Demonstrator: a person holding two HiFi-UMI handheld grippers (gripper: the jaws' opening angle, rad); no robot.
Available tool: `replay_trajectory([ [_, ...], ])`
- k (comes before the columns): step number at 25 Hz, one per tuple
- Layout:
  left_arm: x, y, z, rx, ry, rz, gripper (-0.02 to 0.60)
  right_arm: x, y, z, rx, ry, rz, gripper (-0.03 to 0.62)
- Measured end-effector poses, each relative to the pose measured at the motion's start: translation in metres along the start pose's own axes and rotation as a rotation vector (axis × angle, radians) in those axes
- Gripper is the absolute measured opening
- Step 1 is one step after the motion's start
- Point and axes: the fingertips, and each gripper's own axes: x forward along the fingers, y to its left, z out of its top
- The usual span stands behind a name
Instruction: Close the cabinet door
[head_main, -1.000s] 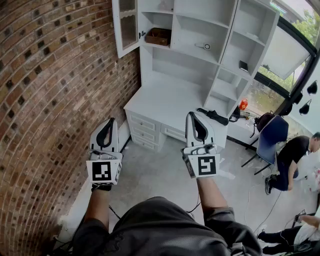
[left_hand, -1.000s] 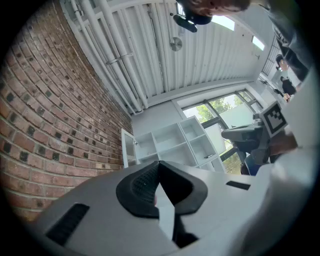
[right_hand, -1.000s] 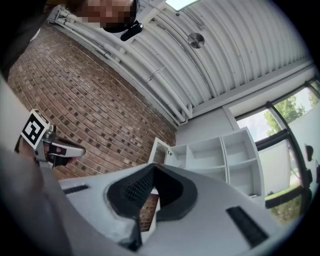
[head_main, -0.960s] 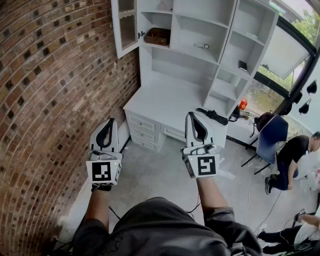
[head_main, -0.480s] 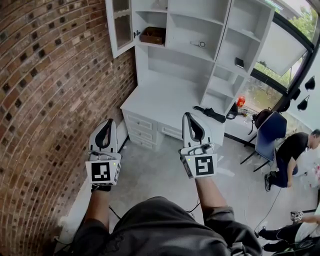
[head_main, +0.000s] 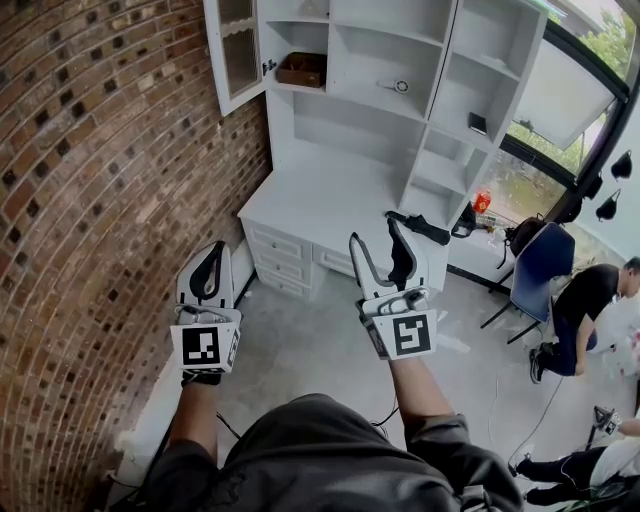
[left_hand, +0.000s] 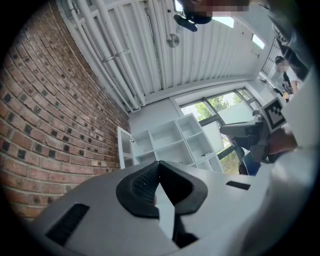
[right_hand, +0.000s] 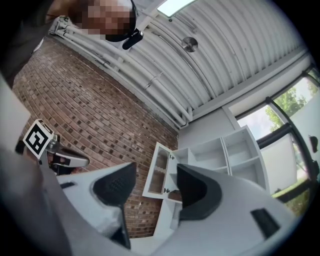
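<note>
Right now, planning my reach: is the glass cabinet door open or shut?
Open: the cabinet door stands swung out from the white shelving, leaving its compartment exposed.

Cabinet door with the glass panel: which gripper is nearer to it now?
Left, though neither reaches it. The left gripper is below the open cabinet door, beside the brick wall. The right gripper, jaws opening with nothing between them, is further right, before the desk.

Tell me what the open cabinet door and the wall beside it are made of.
Cabinet door: smooth white-painted frame, probably wood or board; see-through pane, likely glass. Wall: rough red-brown brick, pale mortar joints showing.
</note>
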Motion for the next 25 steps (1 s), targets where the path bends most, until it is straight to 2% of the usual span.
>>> replay_trajectory([
  [1, 0.0, -0.001, -0.001, 0.0, 0.003, 0.003, 0.002, 0.0, -0.002, 0.0, -0.002, -0.003, 0.0, 0.262],
  [8, 0.005, -0.016, -0.003, 0.004, 0.02, 0.018, 0.002, -0.008, -0.012, -0.004, -0.011, -0.019, 0.006, 0.318],
  [20, -0.002, -0.045, -0.005, 0.028, 0.042, 0.055, 0.002, -0.015, -0.02, -0.016, 0.008, -0.02, 0.071, 0.319],
  [25, -0.003, -0.039, -0.018, 0.029, 0.054, 0.068, 0.002, -0.005, -0.01, -0.029, 0.021, -0.011, 0.104, 0.319],
])
